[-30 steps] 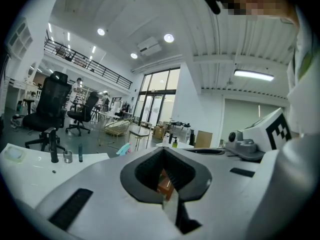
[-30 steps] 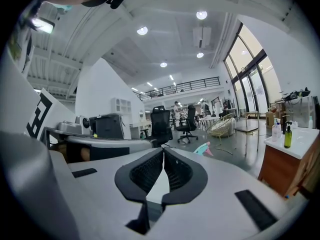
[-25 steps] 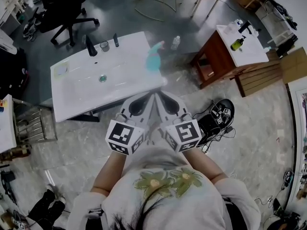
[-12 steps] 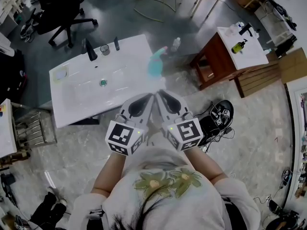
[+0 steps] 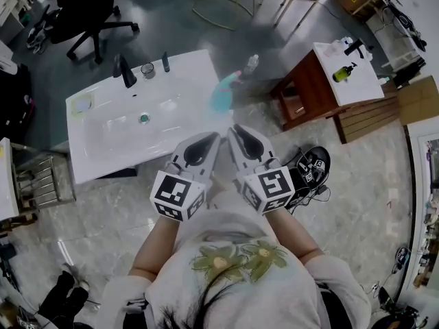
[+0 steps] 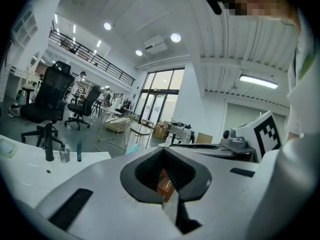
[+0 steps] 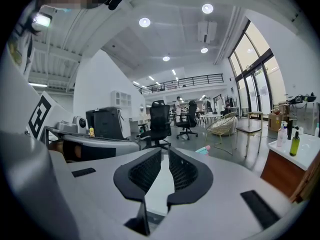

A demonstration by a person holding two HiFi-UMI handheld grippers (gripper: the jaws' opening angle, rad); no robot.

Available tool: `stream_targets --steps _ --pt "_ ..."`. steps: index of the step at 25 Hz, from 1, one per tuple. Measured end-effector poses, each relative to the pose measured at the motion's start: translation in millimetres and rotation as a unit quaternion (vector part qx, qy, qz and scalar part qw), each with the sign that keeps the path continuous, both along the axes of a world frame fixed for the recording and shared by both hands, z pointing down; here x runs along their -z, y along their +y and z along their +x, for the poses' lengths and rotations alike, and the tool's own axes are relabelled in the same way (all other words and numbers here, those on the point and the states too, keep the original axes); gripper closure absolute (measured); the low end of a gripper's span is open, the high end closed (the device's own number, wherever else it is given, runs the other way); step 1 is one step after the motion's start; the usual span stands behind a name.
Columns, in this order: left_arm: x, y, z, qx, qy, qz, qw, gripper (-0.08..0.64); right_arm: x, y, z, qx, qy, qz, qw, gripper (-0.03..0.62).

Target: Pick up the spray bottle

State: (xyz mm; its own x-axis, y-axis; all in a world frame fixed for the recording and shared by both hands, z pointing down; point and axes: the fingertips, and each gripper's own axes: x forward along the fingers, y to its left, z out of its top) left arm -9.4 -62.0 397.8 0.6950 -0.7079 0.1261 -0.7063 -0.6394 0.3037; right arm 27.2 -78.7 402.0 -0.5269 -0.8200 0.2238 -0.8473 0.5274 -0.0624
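The spray bottle (image 5: 223,96) is teal with a pink top and stands at the right end of the white sink counter (image 5: 110,136). It is small in the left gripper view (image 6: 132,147) and in the right gripper view (image 7: 202,149). Both grippers are held close in front of the person's chest, short of the counter and well away from the bottle. The left gripper (image 5: 209,142) (image 6: 163,151) has its jaws together and holds nothing. The right gripper (image 5: 241,134) (image 7: 165,154) has its jaws a little apart, with nothing between them.
On the counter's far edge stand a black tap (image 5: 125,70), a glass (image 5: 147,69) and a dark tube (image 5: 165,61). A wooden cabinet (image 5: 309,94) with bottles (image 5: 343,72) is to the right. An office chair (image 5: 89,12), a metal rack (image 5: 41,184) and floor cables (image 5: 312,170) surround it.
The right gripper's jaws have parted slightly; they were together before. The two grippers have drawn a little apart from each other. The spray bottle has not moved.
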Motion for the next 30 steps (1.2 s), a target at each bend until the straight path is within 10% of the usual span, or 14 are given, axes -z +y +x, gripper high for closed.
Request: stream_targets --steps 30 --pt "-9 -87 18 -0.016 -0.027 -0.015 0.9994 0.552 -28 -88 15 0.099 0.065 -0.044 0.992 0.466"
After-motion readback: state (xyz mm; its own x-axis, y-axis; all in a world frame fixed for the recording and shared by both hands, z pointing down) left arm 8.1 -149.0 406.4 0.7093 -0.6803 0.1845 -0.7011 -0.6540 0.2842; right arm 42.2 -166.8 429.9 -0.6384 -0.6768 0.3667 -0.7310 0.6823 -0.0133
